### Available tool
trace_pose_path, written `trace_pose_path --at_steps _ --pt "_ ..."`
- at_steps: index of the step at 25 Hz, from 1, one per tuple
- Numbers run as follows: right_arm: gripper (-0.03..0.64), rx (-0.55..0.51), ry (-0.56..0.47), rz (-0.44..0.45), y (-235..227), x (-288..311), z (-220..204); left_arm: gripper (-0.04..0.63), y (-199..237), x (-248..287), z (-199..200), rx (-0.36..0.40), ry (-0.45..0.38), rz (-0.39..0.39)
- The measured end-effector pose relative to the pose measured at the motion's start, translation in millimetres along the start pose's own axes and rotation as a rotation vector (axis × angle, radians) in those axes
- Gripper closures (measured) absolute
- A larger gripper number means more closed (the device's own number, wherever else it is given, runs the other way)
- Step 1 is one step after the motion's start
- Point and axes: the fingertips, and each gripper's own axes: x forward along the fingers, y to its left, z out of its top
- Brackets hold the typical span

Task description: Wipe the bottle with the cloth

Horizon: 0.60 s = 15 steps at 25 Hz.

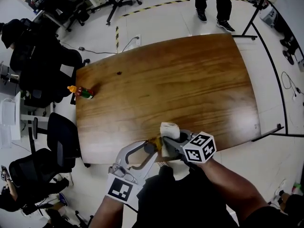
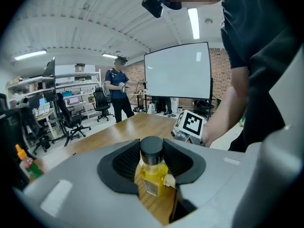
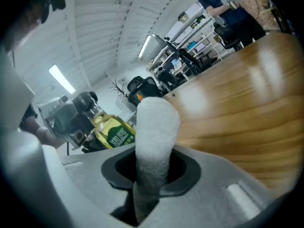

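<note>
My left claw [image 2: 152, 161] is pinched on the bottle [image 2: 154, 175], one pad on each side just under its black cap, so the yellow body hangs below the pads over the near edge of the counter [image 1: 180, 80]. I cannot tell whether its base rests on the wood. My right claw [image 3: 152, 167] is clamped on the cloth [image 3: 156, 132], whose white folded end stands out past the jaws. From that claw the bottle sits ahead and to the left, near the cloth but, as far as I can see, apart from it. I judge the wiping has not begun and this is the approach. Next I should swing the cloth left until it presses the label side, then rub along the body while the left claw grips firmly.
</note>
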Motion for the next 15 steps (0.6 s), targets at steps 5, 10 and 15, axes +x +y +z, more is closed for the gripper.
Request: trace_pose_path --at_steps 5,10,15 --pt "0.543 -0.095 0.103 -0.194 -20.0 11.9 -20.2 0.425 -0.6 2.1 -1.8 0.047 0.006 -0.056" --pt "0.543 -0.129 0.133 -0.256 -22.0 18.9 -24.3 0.425 0.9 -2.4 -5.7 0.071 -0.005 -0.11" --pt "0.541 0.025 -0.009 -0.184 -19.0 -21.4 -0.8 0.428 -19.1 -4.7 -7.9 0.119 -0.027 -0.278"
